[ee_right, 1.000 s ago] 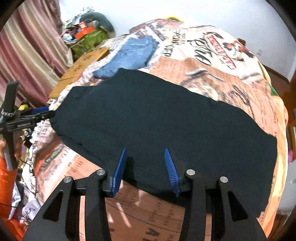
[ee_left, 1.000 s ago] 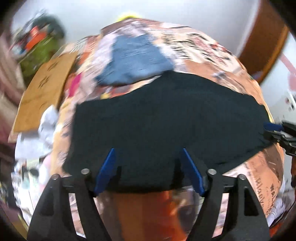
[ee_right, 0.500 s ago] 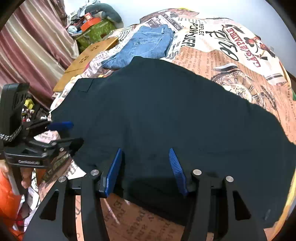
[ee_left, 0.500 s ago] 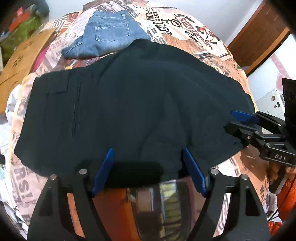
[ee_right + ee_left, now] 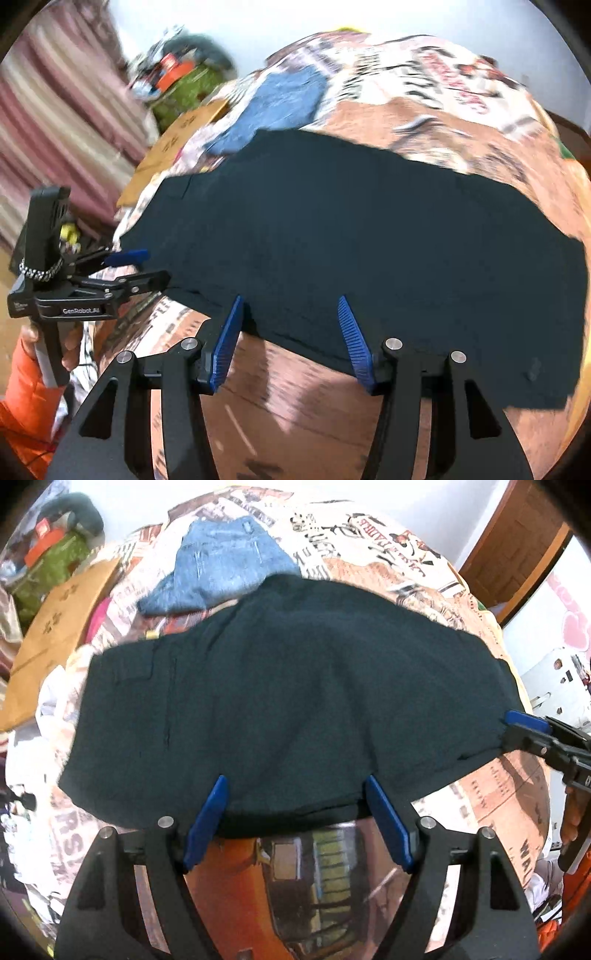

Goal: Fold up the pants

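Here the dark pants (image 5: 288,701) lie spread flat on the printed bedspread (image 5: 388,557), just in front of the blue jeans (image 5: 225,572). My left gripper (image 5: 295,821) and right gripper (image 5: 291,339) both gape wide at the pants' near edge, holding nothing.

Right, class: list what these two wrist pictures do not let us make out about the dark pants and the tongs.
- Left wrist view: dark pants near hem, hidden behind the left tongs.
- Right wrist view: pants' right end, cut off by the lens edge.
- Right wrist view: blue jeans, motion blur hides detail.
- Right tongs: contact with the cloth unclear.
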Demonstrator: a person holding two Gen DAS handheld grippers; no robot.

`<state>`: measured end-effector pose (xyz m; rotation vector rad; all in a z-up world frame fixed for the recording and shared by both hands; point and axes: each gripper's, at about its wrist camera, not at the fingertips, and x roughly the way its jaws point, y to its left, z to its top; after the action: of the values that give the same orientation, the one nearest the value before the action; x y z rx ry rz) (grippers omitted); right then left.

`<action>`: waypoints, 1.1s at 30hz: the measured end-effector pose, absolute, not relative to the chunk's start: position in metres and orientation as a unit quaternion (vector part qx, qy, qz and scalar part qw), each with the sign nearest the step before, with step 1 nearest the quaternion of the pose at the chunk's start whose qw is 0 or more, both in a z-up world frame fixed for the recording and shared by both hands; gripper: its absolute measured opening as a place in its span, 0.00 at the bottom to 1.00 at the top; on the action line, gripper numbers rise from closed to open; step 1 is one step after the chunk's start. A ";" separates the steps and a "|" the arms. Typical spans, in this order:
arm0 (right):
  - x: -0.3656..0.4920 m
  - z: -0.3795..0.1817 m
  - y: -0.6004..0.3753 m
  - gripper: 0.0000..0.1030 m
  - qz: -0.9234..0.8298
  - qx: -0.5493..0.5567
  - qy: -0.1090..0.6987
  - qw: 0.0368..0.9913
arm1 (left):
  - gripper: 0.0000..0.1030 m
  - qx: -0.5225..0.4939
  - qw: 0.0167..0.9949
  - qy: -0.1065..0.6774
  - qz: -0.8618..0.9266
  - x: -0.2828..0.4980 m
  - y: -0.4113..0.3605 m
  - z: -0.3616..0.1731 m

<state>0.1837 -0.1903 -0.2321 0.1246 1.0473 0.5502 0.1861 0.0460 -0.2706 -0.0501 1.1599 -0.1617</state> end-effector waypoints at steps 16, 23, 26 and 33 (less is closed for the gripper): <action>0.162 -0.257 -0.410 0.49 -0.034 0.188 0.470 0.862 | 0.75 0.024 0.836 0.542 -0.081 0.251 -0.026 -0.273; 0.173 -0.293 -0.424 0.49 -0.048 0.222 0.491 0.841 | 0.86 0.048 0.841 0.536 -0.059 0.244 -0.036 -0.290; 0.174 -0.300 -0.421 0.47 -0.044 0.219 0.490 0.843 | 0.90 0.030 0.838 0.542 -0.058 0.246 -0.030 -0.293; 0.169 -0.294 -0.410 0.13 -0.025 0.180 0.477 0.860 | 0.93 0.023 0.839 0.542 -0.054 0.247 -0.031 -0.294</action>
<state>0.1690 -0.4097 -0.2939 0.3770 1.0014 -0.0535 0.2465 -0.0309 -0.2944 0.0491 1.1454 -0.1132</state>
